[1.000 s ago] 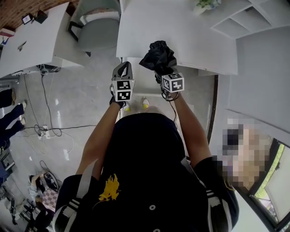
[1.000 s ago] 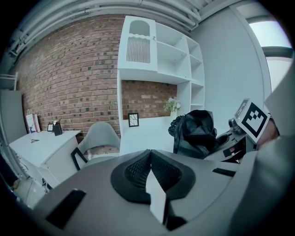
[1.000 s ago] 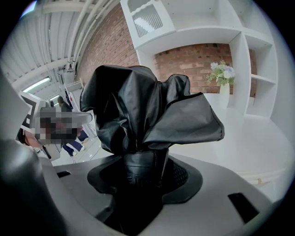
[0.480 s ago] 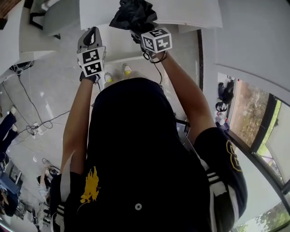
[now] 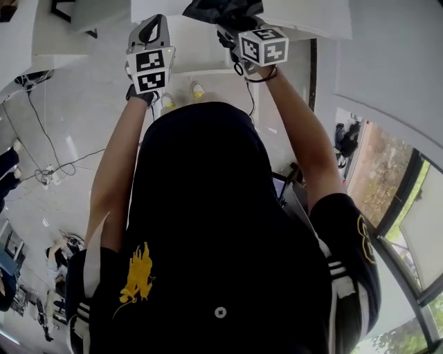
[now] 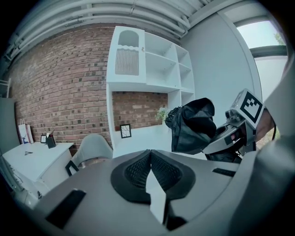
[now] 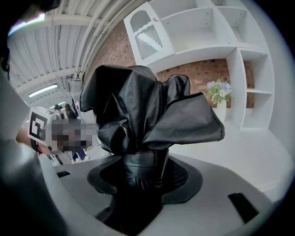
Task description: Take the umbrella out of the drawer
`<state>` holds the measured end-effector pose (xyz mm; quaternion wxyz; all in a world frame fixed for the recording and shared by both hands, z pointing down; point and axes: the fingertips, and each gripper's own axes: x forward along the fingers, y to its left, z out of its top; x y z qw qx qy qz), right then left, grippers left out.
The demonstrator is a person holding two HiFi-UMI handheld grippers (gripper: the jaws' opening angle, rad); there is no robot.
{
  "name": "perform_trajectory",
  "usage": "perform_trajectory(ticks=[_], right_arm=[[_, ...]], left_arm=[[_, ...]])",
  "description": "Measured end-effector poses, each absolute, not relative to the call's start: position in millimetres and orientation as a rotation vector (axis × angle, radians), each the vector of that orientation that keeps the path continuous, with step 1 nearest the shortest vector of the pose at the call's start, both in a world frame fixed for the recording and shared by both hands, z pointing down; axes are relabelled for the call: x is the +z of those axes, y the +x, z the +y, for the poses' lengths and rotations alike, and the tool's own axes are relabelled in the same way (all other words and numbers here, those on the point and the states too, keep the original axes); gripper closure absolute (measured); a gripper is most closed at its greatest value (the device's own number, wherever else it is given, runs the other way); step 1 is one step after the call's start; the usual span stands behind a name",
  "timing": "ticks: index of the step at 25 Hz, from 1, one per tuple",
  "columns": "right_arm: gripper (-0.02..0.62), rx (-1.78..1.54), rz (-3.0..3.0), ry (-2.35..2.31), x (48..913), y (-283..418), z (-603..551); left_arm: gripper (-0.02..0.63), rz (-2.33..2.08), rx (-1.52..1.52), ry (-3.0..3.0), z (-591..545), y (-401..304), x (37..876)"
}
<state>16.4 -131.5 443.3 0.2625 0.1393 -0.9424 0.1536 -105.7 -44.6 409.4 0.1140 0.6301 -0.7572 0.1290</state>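
Observation:
A folded black umbrella [image 7: 143,120] stands up out of my right gripper [image 7: 143,173], whose jaws are shut on its lower end. In the head view the umbrella [image 5: 221,10] shows at the top edge above the right gripper's marker cube [image 5: 263,47]. The left gripper view catches the umbrella [image 6: 193,124] and right gripper off to the right. My left gripper [image 6: 150,168] is shut with nothing between its pads; in the head view the left gripper [image 5: 151,52] is held up beside the right one. The drawer is not in view.
A white desk top [image 6: 152,138] runs ahead under white wall shelves [image 6: 152,60] on a brick wall. A small framed picture [image 6: 125,131] and a plant in a vase [image 7: 220,103] stand on it. A grey chair [image 6: 90,147] and a second white desk [image 6: 32,159] are at the left.
Both grippers have risen, the right one carrying the umbrella up to the top edge of the head view. The head view has swung, and the desk and shelves have slid out of it.

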Motion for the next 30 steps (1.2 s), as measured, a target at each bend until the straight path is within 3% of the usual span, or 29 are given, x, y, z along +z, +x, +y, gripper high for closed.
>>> perform_trajectory(ticks=[30], right_arm=[[0.347,0.293,-2.732,0.442,362,6,-136]], left_arm=[[0.589,-2.38,0.366,1.893,-49,-123,346]])
